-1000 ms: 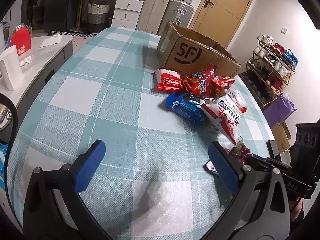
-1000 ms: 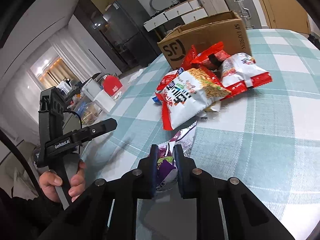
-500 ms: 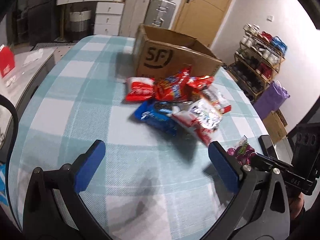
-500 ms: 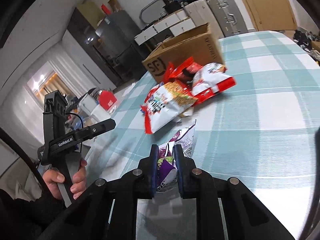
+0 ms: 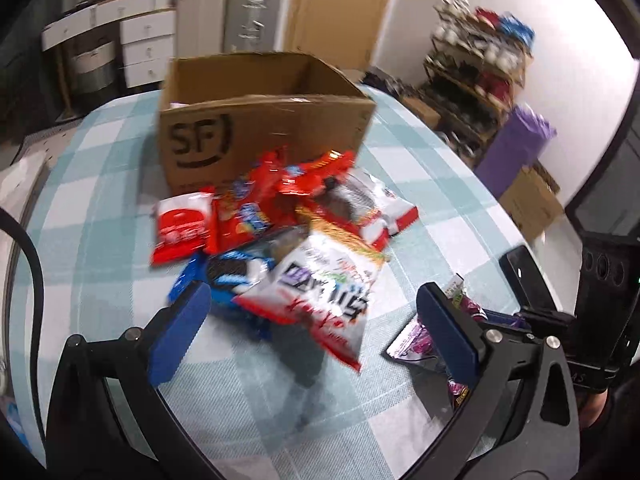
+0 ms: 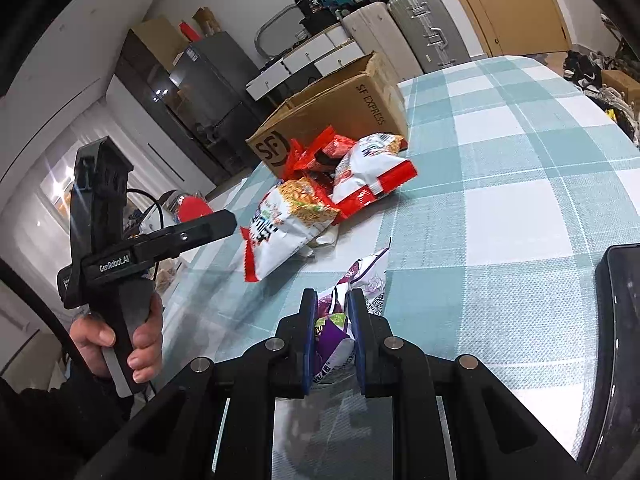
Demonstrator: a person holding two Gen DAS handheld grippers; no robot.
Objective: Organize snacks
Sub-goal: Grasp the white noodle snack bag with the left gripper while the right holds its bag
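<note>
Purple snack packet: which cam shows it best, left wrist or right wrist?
Right wrist. The purple snack packet sits centre frame, sharp, pinched between the right hand-held gripper pads. In the left wrist view the packet is blurred at the right edge, partly hidden behind the left hand-held gripper's finger.

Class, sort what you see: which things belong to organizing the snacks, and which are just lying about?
Belongs to the job:
cardboard box
snack pile
purple snack packet in right gripper

Just lying about:
suitcases
shelf rack
drawers
</note>
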